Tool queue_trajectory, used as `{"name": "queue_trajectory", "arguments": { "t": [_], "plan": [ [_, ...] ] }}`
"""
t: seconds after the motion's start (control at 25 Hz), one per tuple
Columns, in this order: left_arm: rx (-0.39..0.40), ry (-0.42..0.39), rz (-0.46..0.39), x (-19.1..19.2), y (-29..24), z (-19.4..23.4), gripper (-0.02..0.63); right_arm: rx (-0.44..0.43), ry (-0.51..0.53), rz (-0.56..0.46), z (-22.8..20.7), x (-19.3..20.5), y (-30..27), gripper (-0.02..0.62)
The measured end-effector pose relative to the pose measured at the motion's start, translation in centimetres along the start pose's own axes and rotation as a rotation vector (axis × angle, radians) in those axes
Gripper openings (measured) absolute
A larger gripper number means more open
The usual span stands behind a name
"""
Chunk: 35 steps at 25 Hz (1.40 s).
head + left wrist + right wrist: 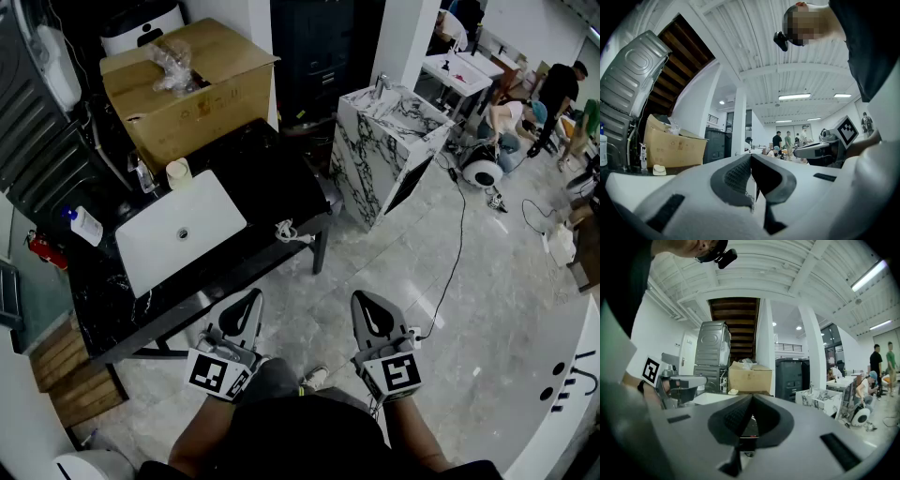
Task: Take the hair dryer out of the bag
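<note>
While the left gripper (251, 296) and the right gripper (361, 298) hang side by side over the pale grey tiled floor (441, 375), each has its jaws clenched tip to tip with nothing between them; both point forward, roughly level, toward the black stone counter (281, 178); a crumpled clear plastic bag (173, 64) lies on top of the brown cardboard box (202, 94) at the counter's far side, beyond the white rectangular sink (178, 234); the hair dryer cannot be made out through the plastic, so its long axis and heading cannot be told; the bag sits well apart from both pairs of jaws, ahead and to their left; a white, black-veined marble pedestal (384, 150) stands to the counter's right.
</note>
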<state>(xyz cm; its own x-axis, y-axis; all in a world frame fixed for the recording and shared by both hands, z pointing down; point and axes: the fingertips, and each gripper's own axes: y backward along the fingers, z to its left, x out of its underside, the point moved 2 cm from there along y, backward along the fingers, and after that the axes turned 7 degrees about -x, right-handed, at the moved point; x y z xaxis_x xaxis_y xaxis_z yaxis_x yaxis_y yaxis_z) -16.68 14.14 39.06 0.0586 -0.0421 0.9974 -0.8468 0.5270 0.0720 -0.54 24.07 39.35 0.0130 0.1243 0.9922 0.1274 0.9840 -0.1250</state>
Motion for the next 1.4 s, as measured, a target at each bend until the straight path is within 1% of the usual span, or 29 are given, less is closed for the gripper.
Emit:
{"name": "queue_trajectory", "arguments": {
  "t": [0.16, 0.44, 0.56, 0.64, 0.76, 0.92, 1.12, 1.2, 1.28, 1.4],
  "plan": [
    [-0.007, -0.001, 0.013, 0.4, 0.1, -0.2, 0.021, 0.000, 0.009, -0.006, -0.6, 1.3, 0.2, 0.012],
    [-0.020, 0.007, 0.044, 1.7, -0.9, 0.3, 0.021, -0.043, -0.031, 0.012, -0.8, 2.1, -1.3, 0.012],
    [-0.001, 0.028, 0.067, 3.1, -2.5, 0.4, 0.021, -0.042, -0.017, 0.008, -1.7, 2.4, -2.0, 0.012],
    [0.016, 0.042, 0.077, 3.9, -4.0, 0.3, 0.021, -0.032, 0.004, 0.041, -2.6, 2.5, -2.5, 0.012],
    [0.035, 0.037, 0.061, 3.7, -6.9, 0.6, 0.021, -0.038, 0.028, 0.069, -3.9, 2.5, -3.8, 0.012],
    [0.030, 0.050, 0.047, 3.8, -10.4, 2.5, 0.021, -0.048, 0.090, 0.115, -5.6, 2.1, -6.7, 0.014],
    [0.003, 0.074, 0.064, 4.8, -14.0, 5.9, 0.021, -0.084, 0.131, 0.182, -7.3, 1.7, -10.9, 0.014],
    [-0.003, 0.089, 0.072, 5.1, -15.2, 7.4, 0.021, -0.091, 0.156, 0.188, -8.0, 1.7, -12.7, 0.014],
    [0.003, 0.105, 0.084, 5.7, -16.3, 8.6, 0.021, -0.096, 0.168, 0.199, -8.5, 1.5, -14.3, 0.014],
    [0.043, 0.129, 0.109, 6.7, -18.1, 9.4, 0.021, -0.103, 0.158, 0.247, -8.7, 1.3, -16.7, 0.014]
  ]
}}
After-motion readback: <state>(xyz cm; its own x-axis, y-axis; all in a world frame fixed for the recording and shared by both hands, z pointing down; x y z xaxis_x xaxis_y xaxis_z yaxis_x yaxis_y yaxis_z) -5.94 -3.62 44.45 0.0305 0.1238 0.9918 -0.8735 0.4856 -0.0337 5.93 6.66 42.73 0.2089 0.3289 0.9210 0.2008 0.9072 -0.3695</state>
